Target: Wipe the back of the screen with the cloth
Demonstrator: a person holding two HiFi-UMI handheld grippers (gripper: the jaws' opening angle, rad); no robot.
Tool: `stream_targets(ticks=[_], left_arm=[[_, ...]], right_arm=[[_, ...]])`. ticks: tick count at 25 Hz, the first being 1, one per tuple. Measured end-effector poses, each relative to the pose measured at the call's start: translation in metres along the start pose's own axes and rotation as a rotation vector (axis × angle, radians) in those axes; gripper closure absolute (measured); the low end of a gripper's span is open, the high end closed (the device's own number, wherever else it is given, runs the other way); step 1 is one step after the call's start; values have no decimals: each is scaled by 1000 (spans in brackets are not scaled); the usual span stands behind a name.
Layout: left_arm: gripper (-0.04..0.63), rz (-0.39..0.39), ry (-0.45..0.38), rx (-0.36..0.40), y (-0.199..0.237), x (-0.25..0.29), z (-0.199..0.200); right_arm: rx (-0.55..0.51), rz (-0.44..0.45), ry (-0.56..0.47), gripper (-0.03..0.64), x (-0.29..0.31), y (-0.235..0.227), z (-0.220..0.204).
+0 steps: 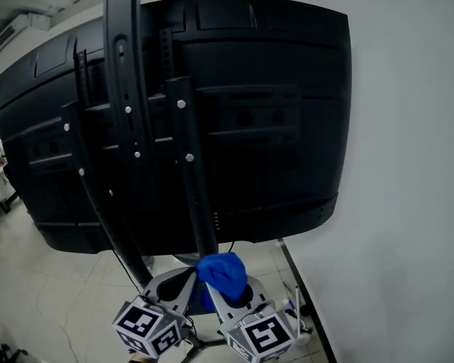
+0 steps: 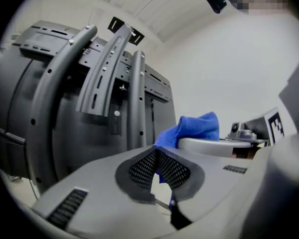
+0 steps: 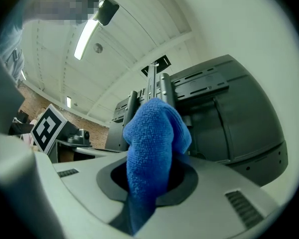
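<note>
The right gripper (image 3: 150, 183) is clamped on a blue microfibre cloth (image 3: 152, 143), which bunches up above its jaws. In the head view the cloth sits just under the lower edge of the black screen (image 1: 272, 104). The screen's back faces the camera and carries vertical mounting brackets (image 1: 185, 150). Whether the cloth touches the panel cannot be told. The left gripper (image 2: 156, 153) is just beside the right one, its jaw tips together with nothing between them. A white wall (image 1: 408, 165) stands to the right.

bunched blue cloth (image 1: 223, 272) stands just below the upright black screen (image 1: 272, 127).
</note>
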State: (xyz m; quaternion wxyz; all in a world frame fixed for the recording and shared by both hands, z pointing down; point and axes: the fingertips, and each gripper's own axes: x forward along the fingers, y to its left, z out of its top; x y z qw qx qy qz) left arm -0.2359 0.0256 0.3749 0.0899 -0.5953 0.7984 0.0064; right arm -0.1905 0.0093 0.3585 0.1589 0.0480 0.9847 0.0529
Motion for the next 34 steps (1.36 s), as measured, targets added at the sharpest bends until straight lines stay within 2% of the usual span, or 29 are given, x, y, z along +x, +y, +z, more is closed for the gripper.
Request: stream_targets(ticks=[5, 10, 20, 34], left_arm=[[588, 54, -25, -1, 22, -39, 9], [588, 99, -40, -9, 35, -52, 14], [588, 82, -16, 19, 27, -54, 23], [588, 72, -19, 3, 31, -60, 24]], right_arm=[[-5, 4, -28, 561, 11, 29, -4], [-63, 10, -25, 565, 19, 40, -4], [-73, -18, -28, 565, 18, 41, 10], [-81, -32, -35, 565, 20, 50, 15]])
